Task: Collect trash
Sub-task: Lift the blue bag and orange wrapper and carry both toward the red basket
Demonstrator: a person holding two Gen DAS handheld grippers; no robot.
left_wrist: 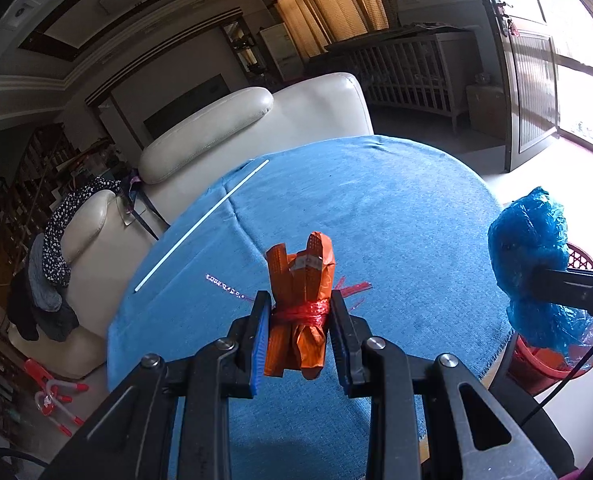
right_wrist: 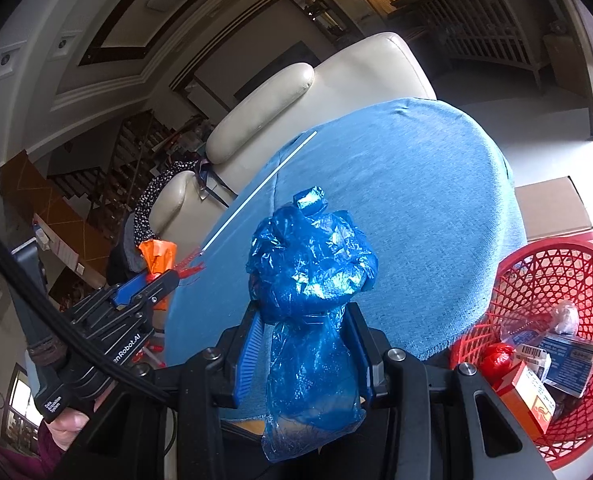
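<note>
We are working beside the blue-clothed table (right_wrist: 416,184); the red basket (right_wrist: 544,280) at its edge is already holding boxes. Our right gripper (right_wrist: 306,344) is clamping a blue plastic wad (right_wrist: 312,264), our left gripper (left_wrist: 298,320) an orange wrapper bundle (left_wrist: 300,276). Both are awaiting dropping; a white straw (left_wrist: 200,226) is lying on the table.

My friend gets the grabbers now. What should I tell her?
Left tool: shut on the orange wrapper, lifted over the blue cloth.
Right tool: shut on the blue bag, near the table edge.
Red basket: on the floor to the right, already holding boxes and wrappers.
Done: both pieces picked up.
Left: drop both in the basket, then probably fetch the white straw and the red shreds lying on the cloth.
</note>
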